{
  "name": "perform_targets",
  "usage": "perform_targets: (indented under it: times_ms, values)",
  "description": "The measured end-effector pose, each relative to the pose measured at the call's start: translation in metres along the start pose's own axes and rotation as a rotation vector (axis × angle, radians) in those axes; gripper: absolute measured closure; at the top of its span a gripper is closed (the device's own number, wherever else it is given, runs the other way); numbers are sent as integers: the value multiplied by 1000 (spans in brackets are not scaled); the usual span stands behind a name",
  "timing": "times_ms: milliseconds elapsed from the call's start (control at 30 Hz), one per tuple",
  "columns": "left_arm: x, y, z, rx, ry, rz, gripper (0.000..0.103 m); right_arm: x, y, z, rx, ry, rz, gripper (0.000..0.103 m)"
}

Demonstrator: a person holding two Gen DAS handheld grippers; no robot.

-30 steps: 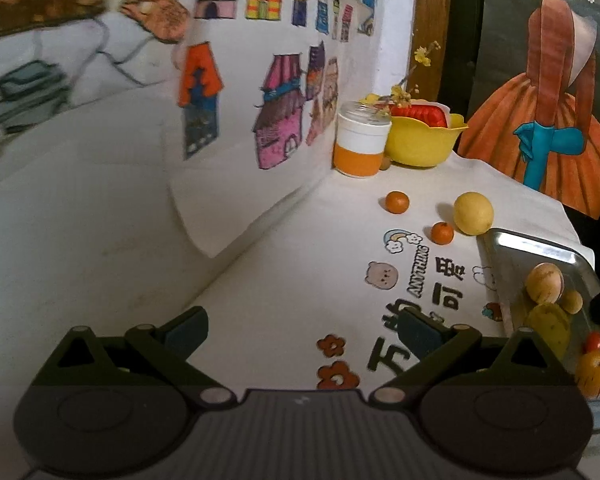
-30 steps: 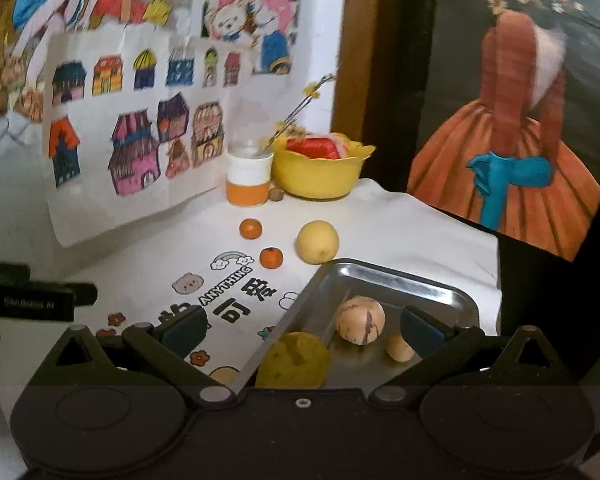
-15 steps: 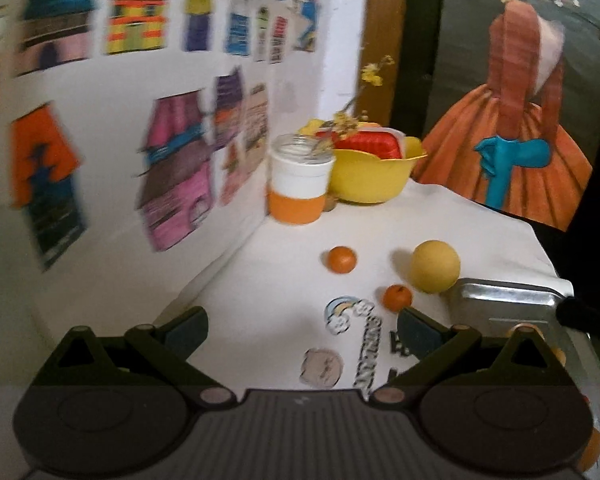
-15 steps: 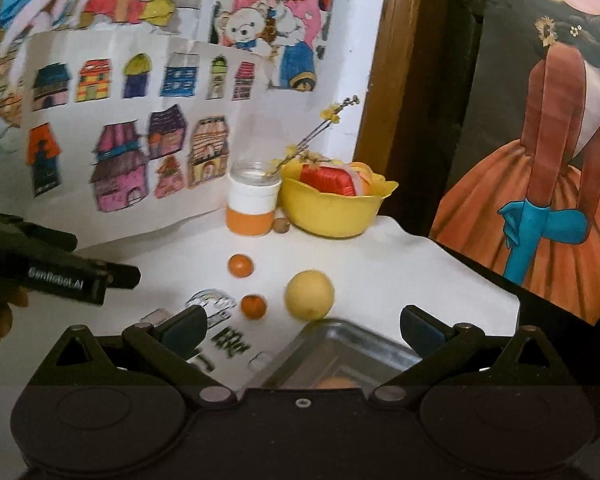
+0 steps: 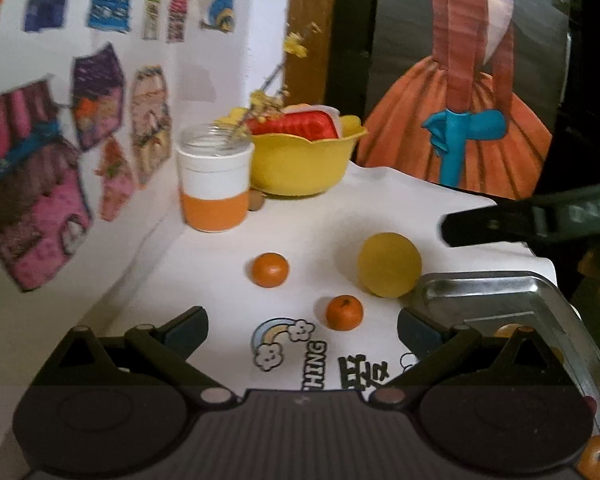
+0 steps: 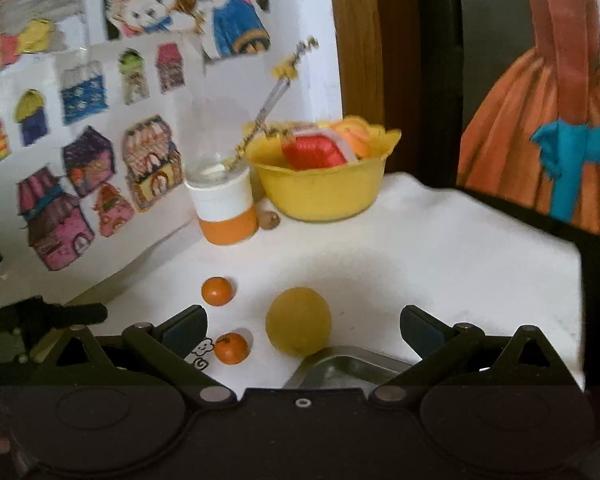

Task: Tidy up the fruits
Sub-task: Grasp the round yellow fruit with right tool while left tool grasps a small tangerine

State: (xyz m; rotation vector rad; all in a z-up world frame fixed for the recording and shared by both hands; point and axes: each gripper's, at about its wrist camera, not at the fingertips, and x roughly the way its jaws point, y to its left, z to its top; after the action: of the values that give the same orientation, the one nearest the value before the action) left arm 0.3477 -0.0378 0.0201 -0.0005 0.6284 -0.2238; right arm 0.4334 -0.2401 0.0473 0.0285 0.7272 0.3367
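On the white cloth lie a yellow round fruit (image 5: 389,265) and two small oranges, the farther one (image 5: 270,269) and the nearer one (image 5: 344,312). My left gripper (image 5: 302,326) is open, with the nearer orange just ahead between its fingers' lines. The right wrist view shows the yellow fruit (image 6: 298,321) straight ahead of my open right gripper (image 6: 302,326), with the two oranges (image 6: 217,291) (image 6: 231,348) to its left. The metal tray (image 5: 540,304) sits at the right, its corner (image 6: 340,364) just below the yellow fruit. Nothing is held.
A yellow bowl (image 5: 304,166) with red and orange items stands at the back beside a white-and-orange jar (image 5: 214,184). A small brown nut (image 5: 256,201) lies between them. Paper drawings cover the left wall. The other gripper's finger (image 5: 532,216) crosses the right side.
Both grippers have moved forward toward the loose fruits. The tray has slid down out of most of the right wrist view. Both stay open.
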Motion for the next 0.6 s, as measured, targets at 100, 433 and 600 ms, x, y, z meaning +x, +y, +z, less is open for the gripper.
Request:
perform_targets:
  times_ms: [100,433,600]
  values:
    - [11,-2,-2,9,14,-18,0,20,-3,1,4,43,5,1]
    - [41,-10,0,62,46,-43,1,69,-2,0,33,148,16,5]
    - [48,-8,6,26,46,-86,2,83,1,5,41,180,19,10]
